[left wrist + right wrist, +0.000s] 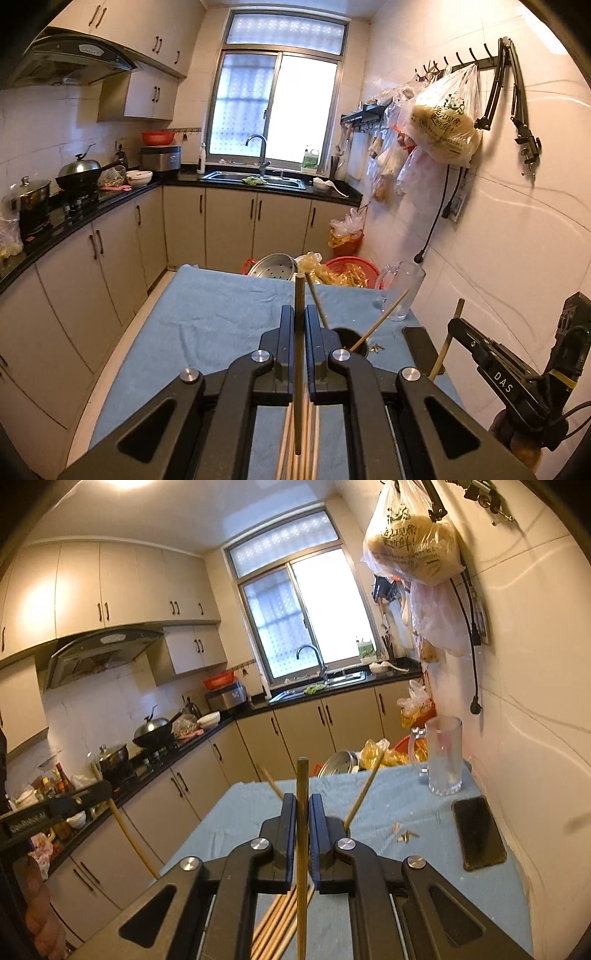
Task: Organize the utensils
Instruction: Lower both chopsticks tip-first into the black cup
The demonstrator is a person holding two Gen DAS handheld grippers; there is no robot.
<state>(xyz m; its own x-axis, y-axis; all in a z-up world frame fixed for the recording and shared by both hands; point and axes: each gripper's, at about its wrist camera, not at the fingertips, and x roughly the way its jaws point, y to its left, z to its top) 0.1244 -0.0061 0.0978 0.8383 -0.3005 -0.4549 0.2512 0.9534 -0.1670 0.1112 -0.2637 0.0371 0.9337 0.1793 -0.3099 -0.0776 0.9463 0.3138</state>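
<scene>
My left gripper [300, 314] is shut on a bamboo chopstick [299, 332] held upright above the blue cloth. My right gripper [303, 801] is shut on another chopstick [302, 812], also upright. Each gripper shows in the other view: the right gripper [458, 325] at right, the left gripper [99, 786] at left. A dark round holder [351, 341] just ahead holds two leaning chopsticks [380, 320]; it is mostly hidden behind the jaws in the right wrist view, with one stick [364, 794] showing. Several loose chopsticks [295, 450] lie on the cloth below the grippers; they also show in the right wrist view [275, 923].
A glass mug [443, 757] stands at the table's far right by the wall. A black phone [478, 832] lies on the cloth [388, 801] to the right, with small scraps [406, 836] beside it. Red basins, a steel pot and bags sit beyond the far edge.
</scene>
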